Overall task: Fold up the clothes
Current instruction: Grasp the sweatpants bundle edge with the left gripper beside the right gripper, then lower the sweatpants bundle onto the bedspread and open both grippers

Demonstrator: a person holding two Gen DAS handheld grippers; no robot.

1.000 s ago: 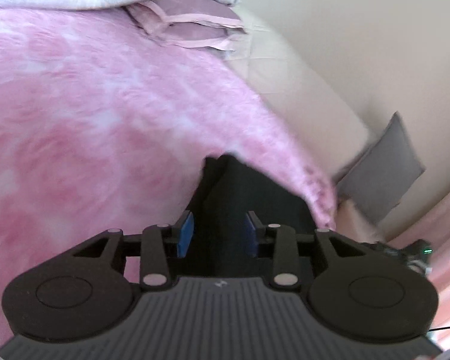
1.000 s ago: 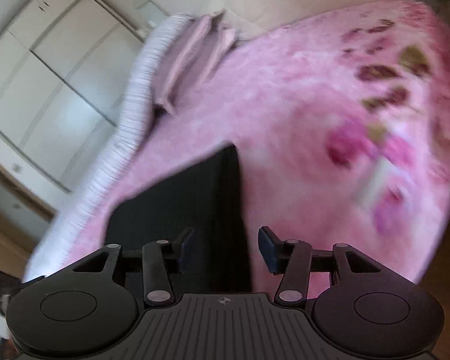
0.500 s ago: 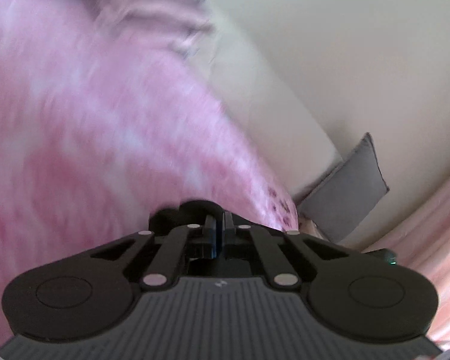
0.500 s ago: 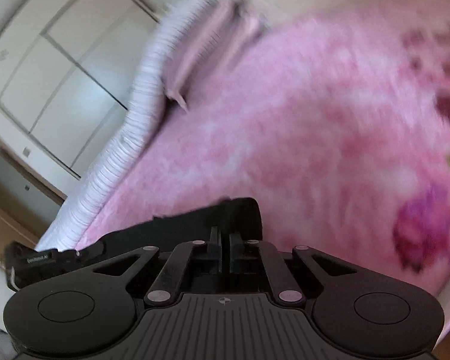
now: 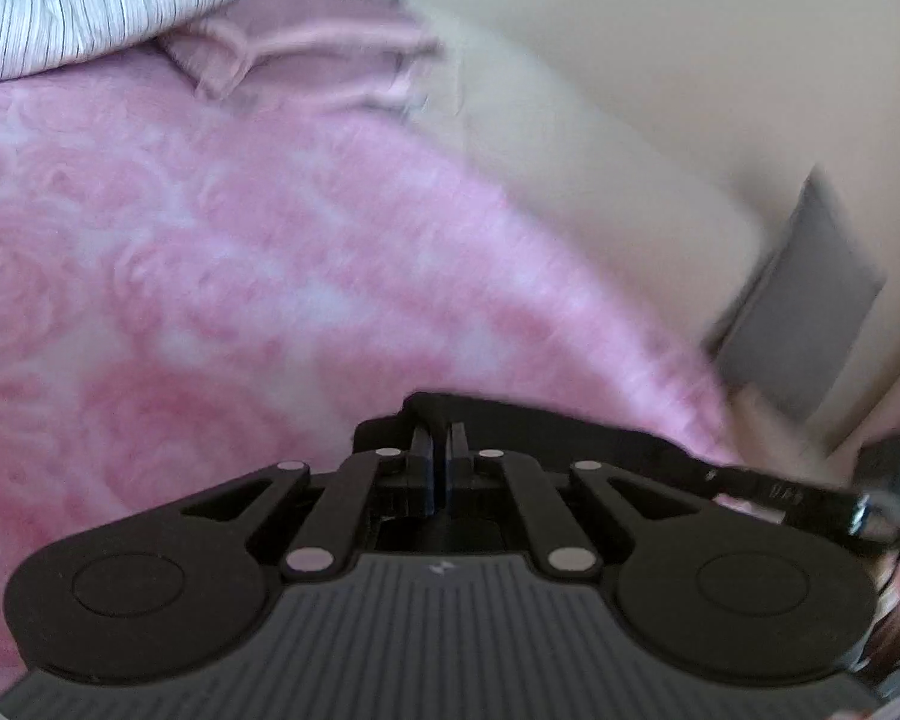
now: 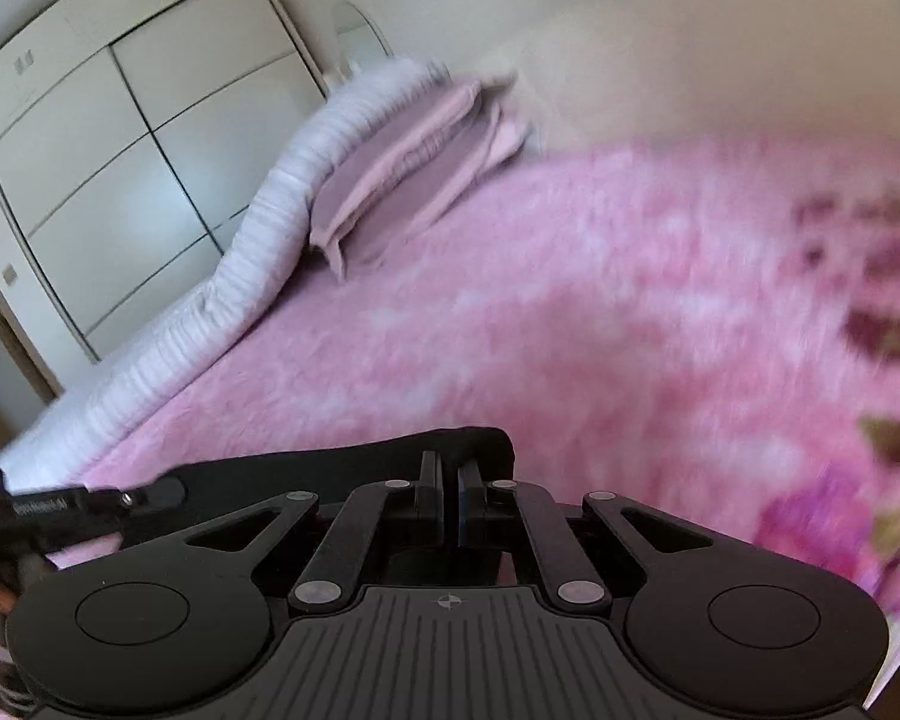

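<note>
The left tongs [image 5: 440,441] are pressed together on a corner of the black fabric garment [image 5: 570,429], and the right tongs [image 6: 450,468] are pinching the other end of the same dark edge [image 6: 330,468], so the cloth runs as a band between the two. Only that band shows in either view; the rest of the garment is hidden below the tool bodies, so I cannot tell how much hangs free or lies on the bed. It sits near the near edge of the bed, over the fluffy pink rose-patterned blanket [image 5: 210,276].

The main risk, as I judge it, is a thin bite: each pair of tongs seems to hold only the hem, and a quick pull could let a corner slip out, collapsing the fold. If the two hands travel unevenly, the edge would skew and the fold would land crooked. The plush blanket may also drag on the cloth and bunch it.

Farther out, a folded pale pink cloth [image 6: 426,162] lies at the bed's far edge beside the white ribbed quilt [image 6: 258,252]; carrying the garment too far could disturb it. A grey cushion [image 5: 810,294] leans beyond the bed's side edge, and white wardrobe doors [image 6: 120,150] stand well apart.
</note>
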